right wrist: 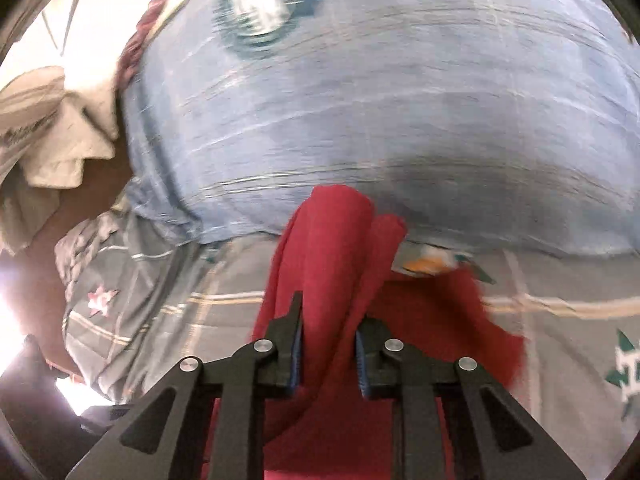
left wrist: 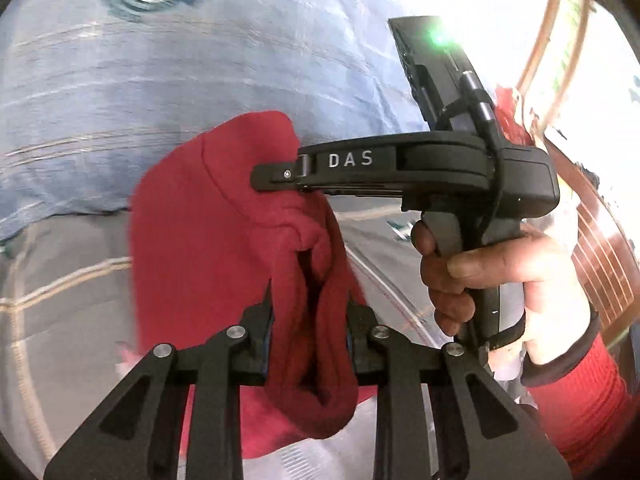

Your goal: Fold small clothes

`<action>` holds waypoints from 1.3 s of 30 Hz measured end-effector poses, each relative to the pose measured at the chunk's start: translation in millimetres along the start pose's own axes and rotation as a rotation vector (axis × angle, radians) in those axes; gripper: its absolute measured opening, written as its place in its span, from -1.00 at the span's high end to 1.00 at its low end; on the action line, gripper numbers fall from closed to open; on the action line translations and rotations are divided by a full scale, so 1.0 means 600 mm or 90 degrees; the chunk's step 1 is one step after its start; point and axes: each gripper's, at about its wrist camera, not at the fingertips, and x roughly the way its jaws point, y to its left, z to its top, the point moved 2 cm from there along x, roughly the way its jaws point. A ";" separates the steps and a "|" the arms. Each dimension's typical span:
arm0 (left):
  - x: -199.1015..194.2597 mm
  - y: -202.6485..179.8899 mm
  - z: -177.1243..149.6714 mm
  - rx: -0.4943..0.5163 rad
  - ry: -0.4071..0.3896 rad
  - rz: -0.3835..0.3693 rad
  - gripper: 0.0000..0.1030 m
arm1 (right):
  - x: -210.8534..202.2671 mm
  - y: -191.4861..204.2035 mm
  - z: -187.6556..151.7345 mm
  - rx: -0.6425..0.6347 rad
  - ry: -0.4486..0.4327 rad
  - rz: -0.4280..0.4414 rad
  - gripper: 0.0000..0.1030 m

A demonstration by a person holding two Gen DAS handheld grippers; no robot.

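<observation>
A small red fleece garment [left wrist: 200, 220] hangs bunched between both grippers above a bed. In the left wrist view my left gripper [left wrist: 310, 320] is shut on a thick fold of it, the cloth bulging out between the fingers. To the right, the right gripper [left wrist: 274, 178] lies side-on and is clamped on the garment's upper edge, held by a person's hand [left wrist: 480, 272] in a red sleeve. In the right wrist view my right gripper [right wrist: 330, 320] is shut on a rolled fold of the red garment [right wrist: 336, 232], and the rest drapes down to the right.
A blue striped pillow [right wrist: 360, 100] lies behind the garment on a grey checked bedsheet [right wrist: 160, 292]. A pile of white cloths [right wrist: 60, 120] sits at the far left. A wooden headboard [left wrist: 592, 240] runs along the right edge of the left wrist view.
</observation>
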 end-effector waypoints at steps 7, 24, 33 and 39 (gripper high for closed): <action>0.117 -0.032 -0.032 -0.013 0.092 -0.019 0.52 | 0.057 -0.105 -0.056 0.043 0.051 -0.116 0.62; -0.028 0.073 -0.079 0.001 0.070 0.084 -0.18 | -0.074 -0.006 -0.123 -0.002 -0.029 -0.051 -0.10; 0.013 0.100 -0.105 -0.044 0.089 0.111 -0.18 | -0.026 -0.051 -0.192 -0.003 0.052 -0.155 0.18; 0.009 0.098 -0.091 -0.042 0.080 0.112 -0.22 | -0.069 -0.050 -0.190 0.027 0.014 -0.140 0.02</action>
